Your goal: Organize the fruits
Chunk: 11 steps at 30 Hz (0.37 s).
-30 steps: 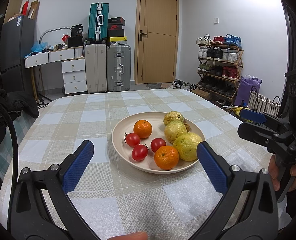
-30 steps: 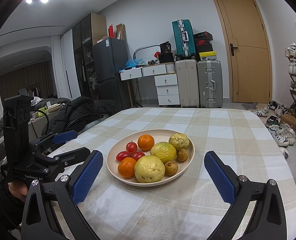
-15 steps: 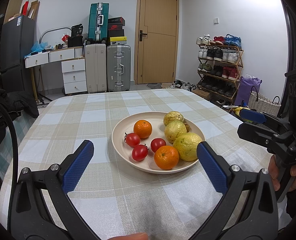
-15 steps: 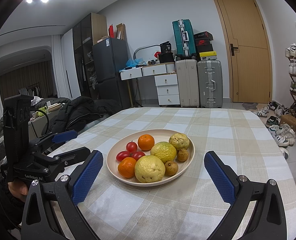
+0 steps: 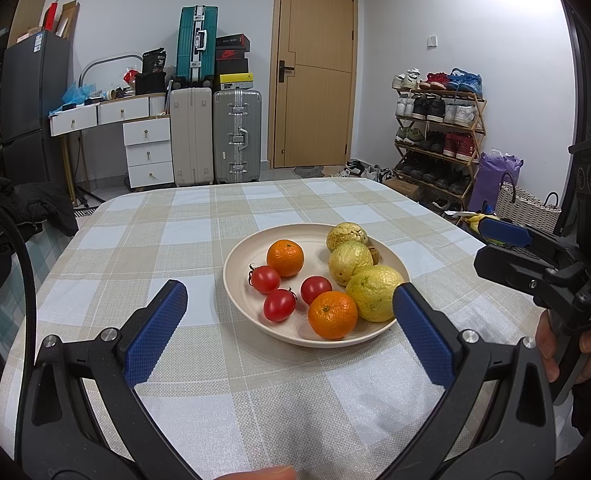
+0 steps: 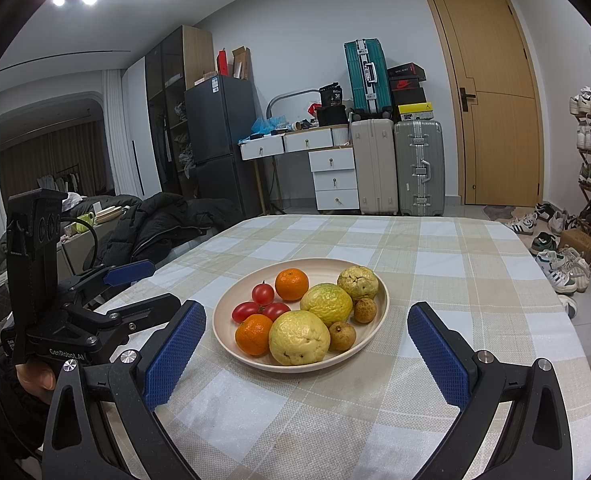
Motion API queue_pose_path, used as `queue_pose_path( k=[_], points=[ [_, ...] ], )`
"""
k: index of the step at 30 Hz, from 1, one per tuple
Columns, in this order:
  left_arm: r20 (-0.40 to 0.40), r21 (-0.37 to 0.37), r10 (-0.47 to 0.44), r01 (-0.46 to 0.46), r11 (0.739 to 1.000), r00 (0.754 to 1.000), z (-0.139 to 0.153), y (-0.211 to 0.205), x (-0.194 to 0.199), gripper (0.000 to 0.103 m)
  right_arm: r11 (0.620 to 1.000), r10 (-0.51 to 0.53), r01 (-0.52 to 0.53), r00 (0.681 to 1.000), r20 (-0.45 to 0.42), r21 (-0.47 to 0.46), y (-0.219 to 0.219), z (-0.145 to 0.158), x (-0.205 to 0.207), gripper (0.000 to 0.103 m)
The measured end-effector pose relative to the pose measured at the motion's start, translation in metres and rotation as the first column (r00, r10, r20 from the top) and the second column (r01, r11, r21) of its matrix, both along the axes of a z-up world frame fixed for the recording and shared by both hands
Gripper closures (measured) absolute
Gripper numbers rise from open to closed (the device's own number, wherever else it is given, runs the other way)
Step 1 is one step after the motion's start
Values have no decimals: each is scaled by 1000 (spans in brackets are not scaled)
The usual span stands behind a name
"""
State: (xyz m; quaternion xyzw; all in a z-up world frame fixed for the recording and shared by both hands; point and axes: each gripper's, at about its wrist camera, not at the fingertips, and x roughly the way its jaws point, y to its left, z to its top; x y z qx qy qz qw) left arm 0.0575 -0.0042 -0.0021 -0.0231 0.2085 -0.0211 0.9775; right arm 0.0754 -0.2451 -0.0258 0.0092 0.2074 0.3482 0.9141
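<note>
A cream plate [image 5: 239, 252] [image 6: 377, 320] sits mid-table on the checked cloth. It holds two oranges [image 5: 332, 314] [image 5: 285, 257], three red tomatoes [image 5: 279, 305], three yellow-green bumpy fruits [image 5: 374, 293] [image 6: 299, 337] and two small brown fruits [image 6: 342, 335]. My left gripper [image 5: 289, 312] is open and empty, just short of the plate's near rim. My right gripper [image 6: 307, 332] is open and empty, its fingers either side of the plate's near edge. Each gripper shows in the other's view: the right [image 5: 535, 264], the left [image 6: 107, 300].
The table [image 5: 155, 208] has rounded edges. A black jacket [image 6: 163, 220] lies on a chair at the left. Suitcases [image 5: 215, 136], a white drawer unit [image 5: 147, 148], a door and a shoe rack [image 5: 439, 136] stand beyond the table.
</note>
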Motion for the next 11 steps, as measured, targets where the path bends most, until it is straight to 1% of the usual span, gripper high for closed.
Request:
queue_pose_path(
  k=[11],
  points=[
    [2, -4, 11, -11, 1000, 1000, -1, 2, 2, 0, 1000, 0, 0, 1000, 1, 0, 0, 0, 0, 0]
  ],
)
